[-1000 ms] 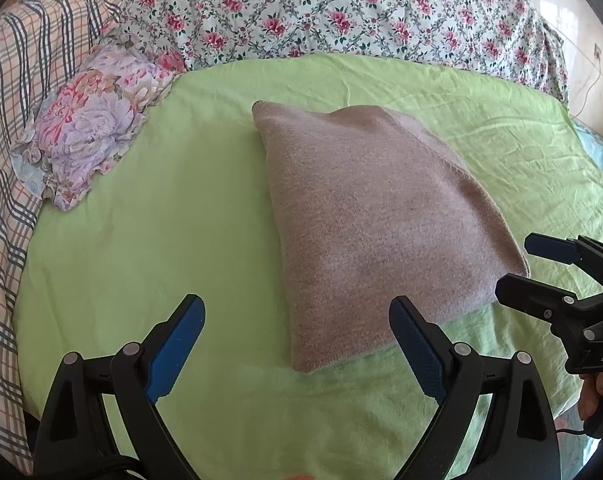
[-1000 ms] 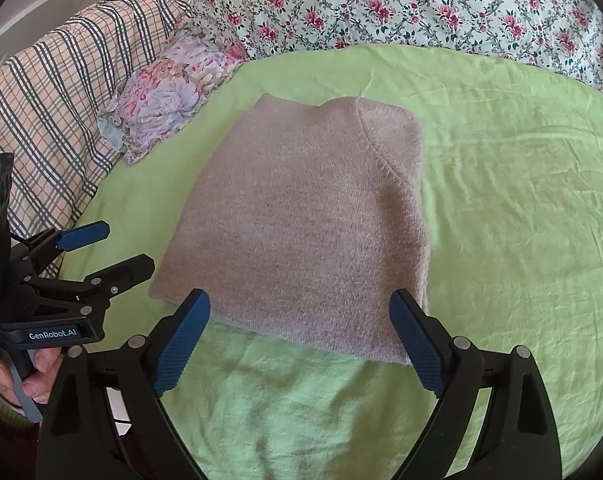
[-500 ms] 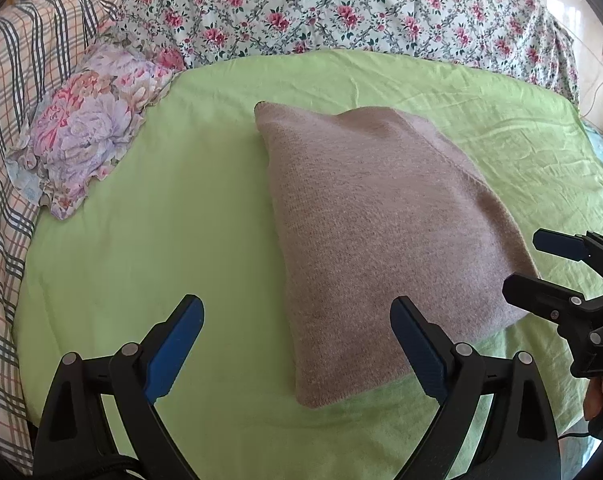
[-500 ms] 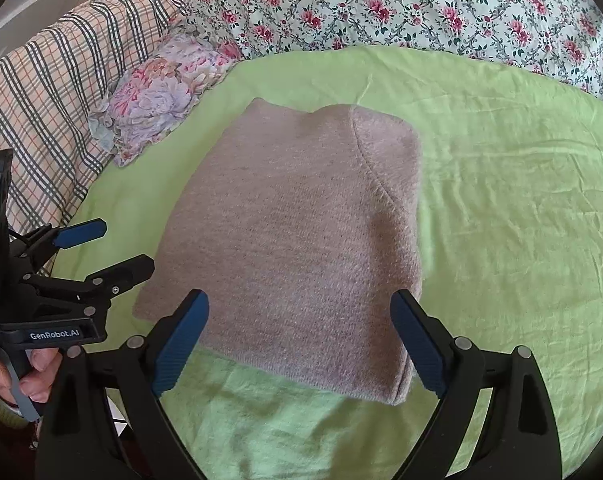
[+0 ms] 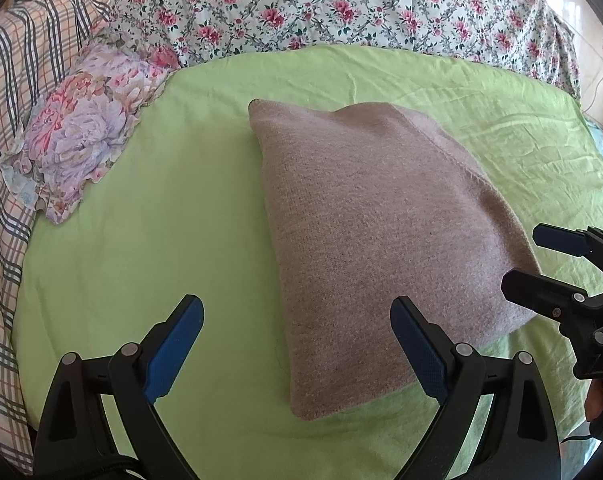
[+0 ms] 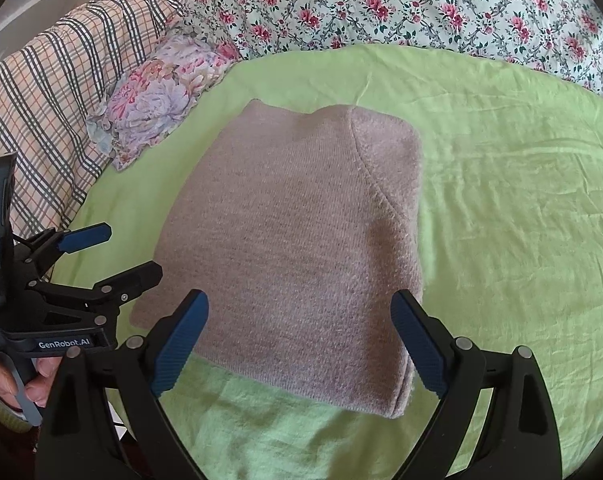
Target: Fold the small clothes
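Note:
A folded pinkish-brown knit garment lies flat on the green sheet; it also shows in the right wrist view. My left gripper is open and empty, above the garment's near left corner. My right gripper is open and empty, hovering over the garment's near edge. The right gripper shows at the right edge of the left wrist view, by the garment's right corner. The left gripper shows at the left of the right wrist view, by the garment's left corner.
A small floral cloth lies at the sheet's far left. A flowered quilt runs along the back. A plaid blanket lies on the left. The green sheet stretches to the right of the garment.
Both grippers have moved forward toward the garment, which now sits nearer and lower in both views. Both stay open; the garment has not changed shape.

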The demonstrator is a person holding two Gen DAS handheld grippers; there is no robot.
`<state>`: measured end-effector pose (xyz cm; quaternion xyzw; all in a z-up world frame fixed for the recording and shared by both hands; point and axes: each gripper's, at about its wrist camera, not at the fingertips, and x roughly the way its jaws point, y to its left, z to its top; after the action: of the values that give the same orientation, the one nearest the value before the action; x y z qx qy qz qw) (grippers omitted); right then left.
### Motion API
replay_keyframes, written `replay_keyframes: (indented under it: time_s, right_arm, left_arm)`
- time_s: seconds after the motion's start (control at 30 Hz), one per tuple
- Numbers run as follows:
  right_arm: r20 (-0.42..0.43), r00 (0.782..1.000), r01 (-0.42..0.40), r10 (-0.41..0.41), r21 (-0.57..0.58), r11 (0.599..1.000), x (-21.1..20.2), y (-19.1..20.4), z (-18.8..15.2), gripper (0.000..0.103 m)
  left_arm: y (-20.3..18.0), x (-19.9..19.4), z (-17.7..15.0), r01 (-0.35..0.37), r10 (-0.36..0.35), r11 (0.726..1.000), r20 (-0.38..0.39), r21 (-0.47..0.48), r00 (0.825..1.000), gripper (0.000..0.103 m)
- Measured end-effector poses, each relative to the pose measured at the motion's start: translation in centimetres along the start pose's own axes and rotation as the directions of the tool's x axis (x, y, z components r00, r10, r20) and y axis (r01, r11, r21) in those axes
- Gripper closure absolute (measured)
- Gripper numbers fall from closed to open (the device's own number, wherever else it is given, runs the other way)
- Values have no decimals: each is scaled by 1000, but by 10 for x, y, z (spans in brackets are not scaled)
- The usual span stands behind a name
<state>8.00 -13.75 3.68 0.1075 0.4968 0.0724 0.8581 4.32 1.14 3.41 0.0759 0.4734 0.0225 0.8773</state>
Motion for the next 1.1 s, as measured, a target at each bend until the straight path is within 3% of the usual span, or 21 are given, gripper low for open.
replay_keyframes:
  time_s: [1.1]
  right_arm:
    - [25, 1000, 9, -9, 12, 1000, -3, 9, 7, 10]
  left_arm:
    - [0, 1, 11, 6, -6, 1000, 13, 2, 1000, 8]
